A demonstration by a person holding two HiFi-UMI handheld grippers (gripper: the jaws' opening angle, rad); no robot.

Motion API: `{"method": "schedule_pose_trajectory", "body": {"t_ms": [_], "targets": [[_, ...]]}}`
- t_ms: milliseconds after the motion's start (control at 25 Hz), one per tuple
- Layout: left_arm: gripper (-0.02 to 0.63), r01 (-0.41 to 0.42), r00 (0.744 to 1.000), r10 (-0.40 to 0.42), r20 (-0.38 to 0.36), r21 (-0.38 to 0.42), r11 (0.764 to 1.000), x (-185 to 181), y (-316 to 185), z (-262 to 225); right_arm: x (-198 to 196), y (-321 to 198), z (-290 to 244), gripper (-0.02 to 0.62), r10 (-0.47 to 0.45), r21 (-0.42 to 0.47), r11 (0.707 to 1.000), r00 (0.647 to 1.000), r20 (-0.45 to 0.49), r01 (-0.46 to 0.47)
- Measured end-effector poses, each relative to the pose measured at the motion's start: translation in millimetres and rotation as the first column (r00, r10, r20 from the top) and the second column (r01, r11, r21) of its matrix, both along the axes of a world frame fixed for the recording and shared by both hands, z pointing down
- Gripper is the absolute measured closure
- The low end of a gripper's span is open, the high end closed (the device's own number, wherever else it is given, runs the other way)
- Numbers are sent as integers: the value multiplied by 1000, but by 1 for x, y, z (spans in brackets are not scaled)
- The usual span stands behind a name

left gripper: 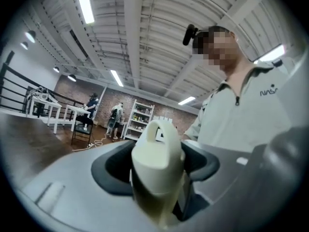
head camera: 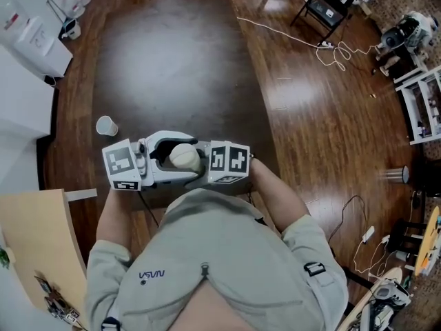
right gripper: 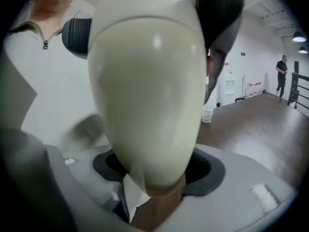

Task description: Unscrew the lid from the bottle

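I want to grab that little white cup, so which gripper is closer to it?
Left. The left gripper is close to the white cup, a bit nearer the person; the right gripper is farther off, beyond the cream bottle between them.

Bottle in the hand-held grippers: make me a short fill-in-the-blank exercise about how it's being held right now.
1. The bottle is held up by ___ hand-held grippers.
2. The left hand-held gripper clamps the bottle's ___.
3. The right hand-held gripper clamps the ___ by its rounded body.
4. The cup stands on the person's ___ side.
Missing words: two; lid; bottle; left.
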State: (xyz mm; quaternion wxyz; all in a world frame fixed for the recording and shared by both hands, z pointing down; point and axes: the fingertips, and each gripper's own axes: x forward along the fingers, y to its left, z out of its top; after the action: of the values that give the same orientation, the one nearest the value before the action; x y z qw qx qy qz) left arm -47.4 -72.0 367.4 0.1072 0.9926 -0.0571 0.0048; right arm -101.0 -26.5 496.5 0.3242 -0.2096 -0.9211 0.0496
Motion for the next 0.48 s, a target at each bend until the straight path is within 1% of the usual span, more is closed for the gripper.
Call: {"method": "schedule_pose_trajectory", "body": {"t_ms": [80,120,160,200,240,280,320,360,400,440,480], "targets": [[301,71,997,-71,0,20,997,-3,-9,0,-3,-12,2,290,64,27,998,998,6,-64],[301,120,993,-120,1,31,992,-5,-15,0,-6,-20,2,290,110,46,993,994,11,-110],[301,178,984,-178,2,43,983,-6,-22,0,-8,-30,3,290,168,66,983,986,18,-169],[301,244,970,-245,0,53,968,-8,-30,0,-11,-41,3,290,238,87,967,971,28,-240],[299,318,948,-319,-1,57,946,-9,-39,-1,-13,-53,2,290,318,107,941,947,40,-321],[299,398,917,-399,-3,55,916,-11,-47,-2,-14,-65,1,290,404,127,904,913,52,-407],[299,483,876,-483,-4,48,874,-14,-56,-1,-14,-78,1,290,489,152,857,870,65,-493],[299,567,824,-567,-4,36,823,-19,-65,2,-14,-90,2,290,565,182,802,821,77,-569],[299,643,766,-643,-3,21,766,-25,-73,7,-12,-101,3,290,629,211,746,772,88,-632],[299,703,712,-703,1,6,711,-30,-79,11,-12,-110,5,290,677,234,696,729,99,-679],[299,746,666,-746,6,-7,666,-33,-84,15,-11,-116,7,290,711,249,657,695,110,-711]]}}
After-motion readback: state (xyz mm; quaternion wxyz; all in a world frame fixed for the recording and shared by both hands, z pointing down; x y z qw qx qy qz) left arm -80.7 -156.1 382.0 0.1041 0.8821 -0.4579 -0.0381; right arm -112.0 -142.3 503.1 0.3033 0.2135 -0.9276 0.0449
